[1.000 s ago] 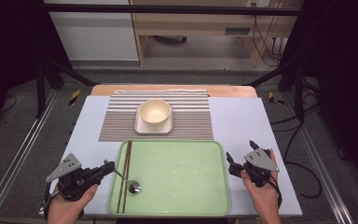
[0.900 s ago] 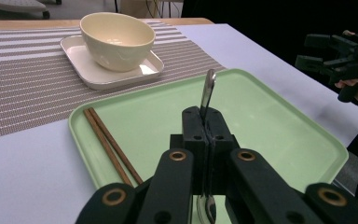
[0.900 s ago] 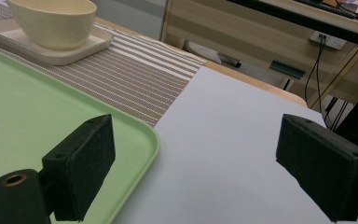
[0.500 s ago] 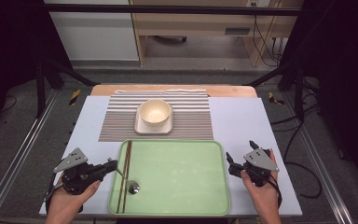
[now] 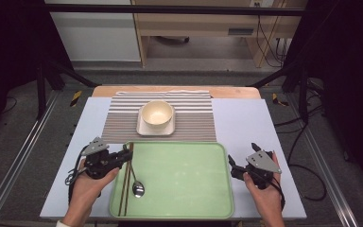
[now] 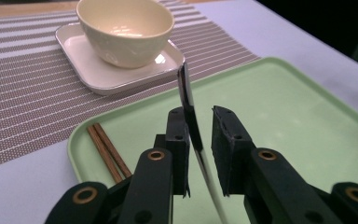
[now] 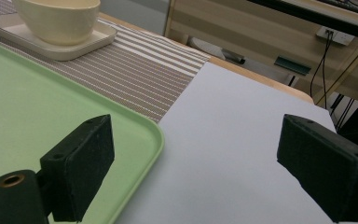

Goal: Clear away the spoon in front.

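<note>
**Spoon handle between the left fingers at the tray's left edge**

A green tray (image 5: 179,189) lay on the near part of the counter (image 5: 246,127), with a striped placemat (image 5: 123,123) just beyond its far edge. On the placemat stood a cream bowl (image 5: 157,115) on a square white saucer (image 5: 144,128).

The left gripper (image 5: 124,156) was held at the tray's far left corner, the person's left hand (image 5: 87,182) behind it. In the left gripper view, its fingers (image 6: 177,140) stood narrowly apart with the thin metal handle of a spoon (image 6: 189,112) running up between them. The handle lay against the left-hand pad, while a small gap showed on the other side. From above, the spoon's bowl rested on the tray surface, near the left edge, with the handle slanting up toward the gripper. A pair of brown chopsticks (image 5: 125,187) lay along the tray's left side, just beside the spoon.

The right gripper (image 5: 232,169) rested at the tray's right rim, held by the right hand (image 5: 264,194). Its fingers (image 7: 81,163) were spread wide and held nothing; one hung over the tray's rim and the other over the bare counter.
</note>
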Motion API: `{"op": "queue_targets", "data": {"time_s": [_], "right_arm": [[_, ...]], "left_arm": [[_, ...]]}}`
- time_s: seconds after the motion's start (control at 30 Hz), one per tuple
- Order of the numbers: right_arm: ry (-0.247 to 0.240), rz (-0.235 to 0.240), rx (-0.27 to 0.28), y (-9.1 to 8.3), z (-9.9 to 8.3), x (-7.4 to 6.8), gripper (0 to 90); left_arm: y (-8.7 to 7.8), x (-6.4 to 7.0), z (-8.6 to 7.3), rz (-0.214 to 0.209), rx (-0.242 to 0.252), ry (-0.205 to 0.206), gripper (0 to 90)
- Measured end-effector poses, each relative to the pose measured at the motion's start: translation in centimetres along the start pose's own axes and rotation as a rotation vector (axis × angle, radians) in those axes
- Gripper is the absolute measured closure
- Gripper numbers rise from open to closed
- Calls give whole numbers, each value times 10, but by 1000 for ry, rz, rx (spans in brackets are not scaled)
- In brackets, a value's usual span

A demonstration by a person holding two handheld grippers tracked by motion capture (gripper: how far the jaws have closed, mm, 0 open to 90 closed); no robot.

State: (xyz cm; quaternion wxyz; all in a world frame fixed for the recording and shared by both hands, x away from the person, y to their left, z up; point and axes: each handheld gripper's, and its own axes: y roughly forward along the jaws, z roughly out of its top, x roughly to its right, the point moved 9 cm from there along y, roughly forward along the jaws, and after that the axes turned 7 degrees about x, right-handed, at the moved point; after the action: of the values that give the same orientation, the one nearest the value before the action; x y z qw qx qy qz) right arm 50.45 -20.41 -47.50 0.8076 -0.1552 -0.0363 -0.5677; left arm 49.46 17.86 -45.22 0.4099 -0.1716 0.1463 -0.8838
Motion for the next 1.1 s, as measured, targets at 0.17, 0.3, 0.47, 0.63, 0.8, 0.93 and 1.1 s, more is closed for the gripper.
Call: {"op": "queue_targets", "data": {"time_s": [0.17, 0.3, 0.47, 0.63, 0.8, 0.93, 1.1], "right_arm": [[12, 0, 1, 1, 0, 0, 107], [12, 3, 10, 1, 3, -2, 106], [6, 7, 8, 1, 2, -2, 105], [4, 9, 7, 1, 2, -2, 105], [4, 9, 5, 1, 2, -2, 104], [6, 5, 2, 1, 2, -2, 100], [8, 7, -1, 1, 1, -2, 99]], "left_arm": [[29, -11, -10, -4, -36, -41, 787], [43, -19, -17, 10, -68, -61, 787], [51, -27, -22, 28, -91, -68, 781], [57, -32, -25, 47, -104, -72, 756], [59, -35, -30, 92, -136, -63, 644], [63, -32, -31, 96, -144, -59, 533], [66, -31, -35, 130, -169, -25, 458]]}}
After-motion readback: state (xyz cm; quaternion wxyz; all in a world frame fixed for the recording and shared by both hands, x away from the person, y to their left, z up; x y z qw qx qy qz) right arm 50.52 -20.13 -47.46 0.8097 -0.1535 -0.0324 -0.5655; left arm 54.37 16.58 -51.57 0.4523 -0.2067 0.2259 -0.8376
